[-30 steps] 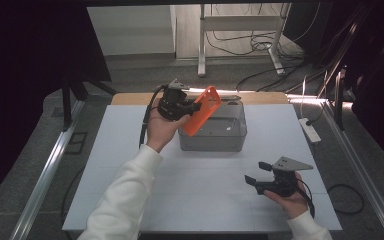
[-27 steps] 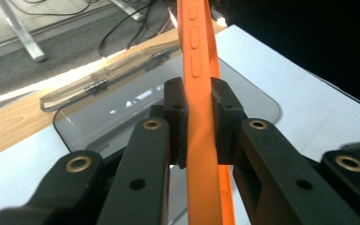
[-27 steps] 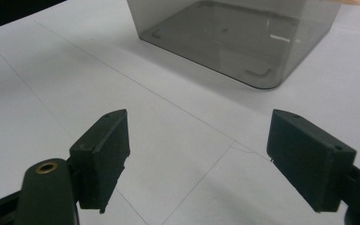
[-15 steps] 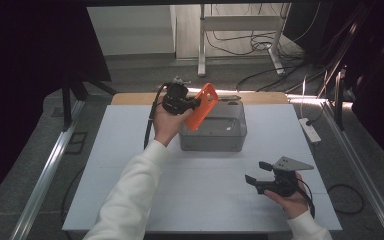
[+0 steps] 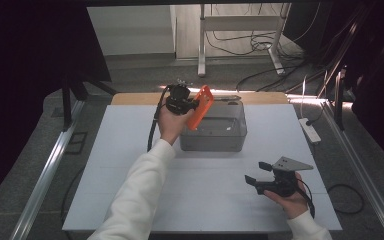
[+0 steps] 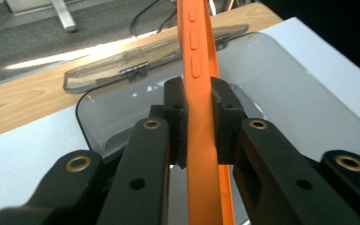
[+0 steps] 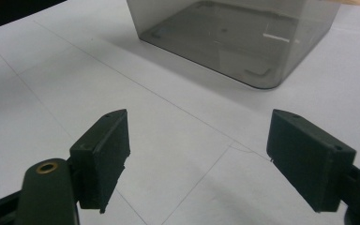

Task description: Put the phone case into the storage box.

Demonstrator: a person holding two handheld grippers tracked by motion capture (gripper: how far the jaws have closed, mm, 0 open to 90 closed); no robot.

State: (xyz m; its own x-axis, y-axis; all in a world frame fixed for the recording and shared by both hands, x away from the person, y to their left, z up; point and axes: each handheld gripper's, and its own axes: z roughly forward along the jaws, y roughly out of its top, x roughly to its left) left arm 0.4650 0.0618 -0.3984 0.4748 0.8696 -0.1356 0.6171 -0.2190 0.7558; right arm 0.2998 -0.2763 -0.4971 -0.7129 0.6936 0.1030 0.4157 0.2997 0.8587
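My left gripper [image 5: 192, 105] [image 6: 198, 119] is shut on an orange phone case [image 5: 200, 107] [image 6: 199, 84], its pads pressing both flat sides. The case hangs tilted over the left part of a smoky grey plastic box [image 5: 215, 129] [image 6: 281, 98] whose hinged lid [image 6: 150, 65] lies open behind it. The box stands at the far middle of the white table [image 5: 110, 165]. My right gripper [image 5: 258, 172] [image 7: 197, 159] rests low at the front right of the table, open, with nothing between its pads; the box [image 7: 234, 37] lies ahead of it.
A wooden strip [image 5: 135, 98] runs along the table's far edge. A white power strip [image 5: 310, 129] lies off the right edge. Cables [image 5: 260, 47] and metal stand legs cover the floor beyond. The cable of the left gripper [image 5: 154, 127] trails down beside the forearm.
The left hand has carried the orange case slightly toward the box and lower. The right gripper has stayed where it was.
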